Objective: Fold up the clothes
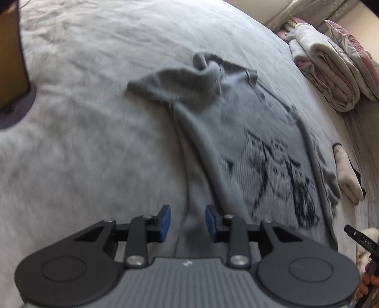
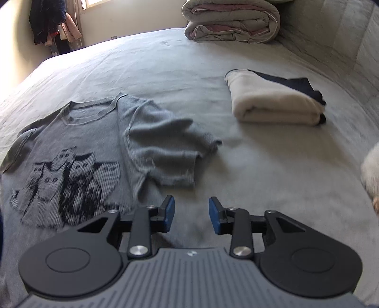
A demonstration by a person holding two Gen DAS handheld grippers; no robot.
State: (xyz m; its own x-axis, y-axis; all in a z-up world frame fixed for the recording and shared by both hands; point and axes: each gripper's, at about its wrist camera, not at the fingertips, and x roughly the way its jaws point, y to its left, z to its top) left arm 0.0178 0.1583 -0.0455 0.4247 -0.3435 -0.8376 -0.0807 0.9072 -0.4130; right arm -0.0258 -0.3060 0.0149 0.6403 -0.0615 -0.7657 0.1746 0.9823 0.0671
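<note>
A grey knit sweater (image 1: 236, 132) with a dark cat print lies spread on the bed, one sleeve folded in over its body. It also shows in the right wrist view (image 2: 90, 147), with its right sleeve (image 2: 163, 147) bunched beside the body. My left gripper (image 1: 187, 222) is open and empty, above the sweater's left side edge near the hem. My right gripper (image 2: 191, 218) is open and empty, over bare sheet just right of the sweater's lower edge.
The grey bed sheet (image 2: 260, 180) covers the whole surface. A folded cream and dark garment stack (image 2: 274, 99) lies at right. A rolled duvet (image 2: 232, 21) sits at the head of the bed. Clothes hang (image 2: 52, 23) by the window. A white fluffy thing (image 2: 372, 175) is at the right edge.
</note>
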